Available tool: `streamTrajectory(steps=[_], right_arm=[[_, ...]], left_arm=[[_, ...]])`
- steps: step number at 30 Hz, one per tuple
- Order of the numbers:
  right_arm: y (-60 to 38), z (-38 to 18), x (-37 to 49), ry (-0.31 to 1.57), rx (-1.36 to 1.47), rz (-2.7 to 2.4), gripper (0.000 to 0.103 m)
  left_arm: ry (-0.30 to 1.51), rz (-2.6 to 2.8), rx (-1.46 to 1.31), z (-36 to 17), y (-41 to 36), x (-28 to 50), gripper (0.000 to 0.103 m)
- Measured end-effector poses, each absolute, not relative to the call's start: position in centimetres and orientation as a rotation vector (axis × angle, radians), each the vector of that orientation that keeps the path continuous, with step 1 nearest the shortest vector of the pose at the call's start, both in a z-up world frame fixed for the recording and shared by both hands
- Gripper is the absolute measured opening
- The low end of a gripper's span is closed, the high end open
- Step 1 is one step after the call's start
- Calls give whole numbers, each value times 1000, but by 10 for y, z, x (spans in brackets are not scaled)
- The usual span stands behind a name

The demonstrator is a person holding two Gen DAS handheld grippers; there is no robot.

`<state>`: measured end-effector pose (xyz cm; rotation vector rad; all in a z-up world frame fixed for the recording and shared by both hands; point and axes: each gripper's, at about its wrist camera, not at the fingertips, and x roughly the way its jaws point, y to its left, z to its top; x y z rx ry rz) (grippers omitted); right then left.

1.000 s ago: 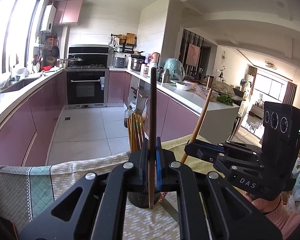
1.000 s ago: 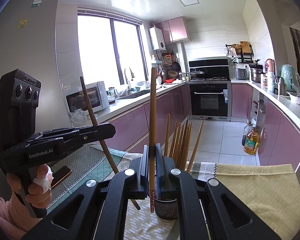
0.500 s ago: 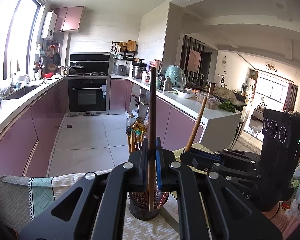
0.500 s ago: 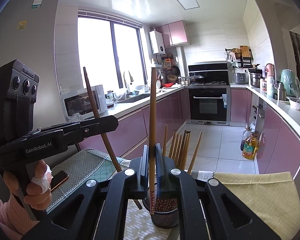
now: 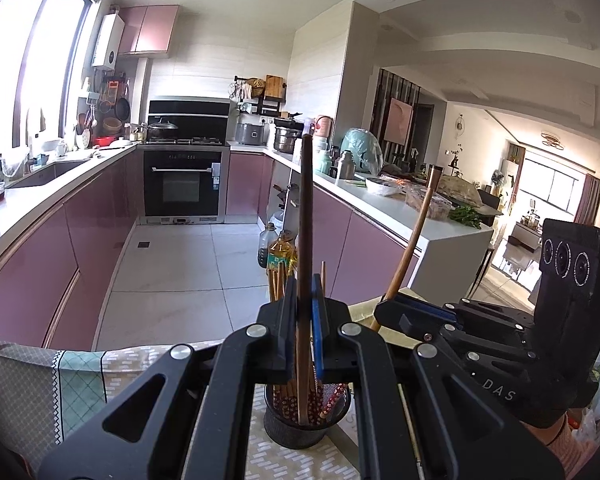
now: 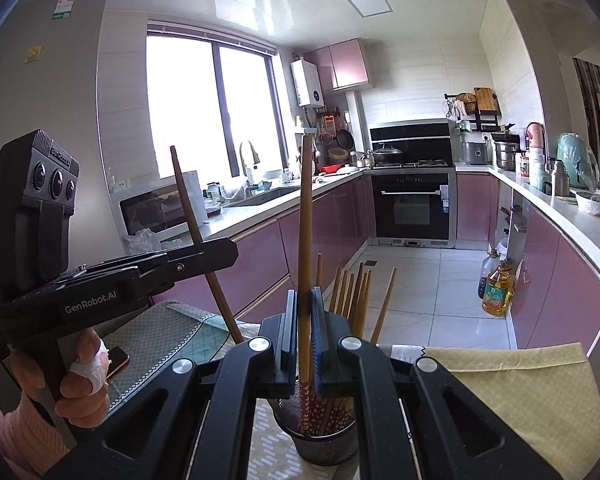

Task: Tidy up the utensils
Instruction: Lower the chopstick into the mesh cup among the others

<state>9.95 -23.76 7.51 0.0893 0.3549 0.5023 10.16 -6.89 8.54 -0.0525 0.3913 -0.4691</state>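
A glossy pink-fronted kitchen lies beyond a table under patterned woven cloth (image 5: 80, 376). The left gripper (image 5: 303, 320) is clamped on a slim dark wooden chopstick (image 5: 305, 216), upright, its tip inside the round black mesh holder (image 5: 300, 432). The right gripper (image 6: 304, 332) pinches a paler chopstick (image 6: 306, 220) above the same holder, among other chopsticks (image 6: 356, 292).

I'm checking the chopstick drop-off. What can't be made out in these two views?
- Left view: the dark chopstick tip inside the holder, hidden by the left gripper.
- Right view: the light chopstick tip among the stored chopsticks, hidden by the right gripper.
- Both views: the holder's base, cut off by gripper frames.
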Motion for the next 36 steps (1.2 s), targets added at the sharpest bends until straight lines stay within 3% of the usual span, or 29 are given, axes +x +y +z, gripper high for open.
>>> streamTrajectory(steps=[36], right_arm=[[-232, 49, 120, 444, 119, 475, 5]], left_arm=[[492, -460, 0, 70, -87, 136, 7]])
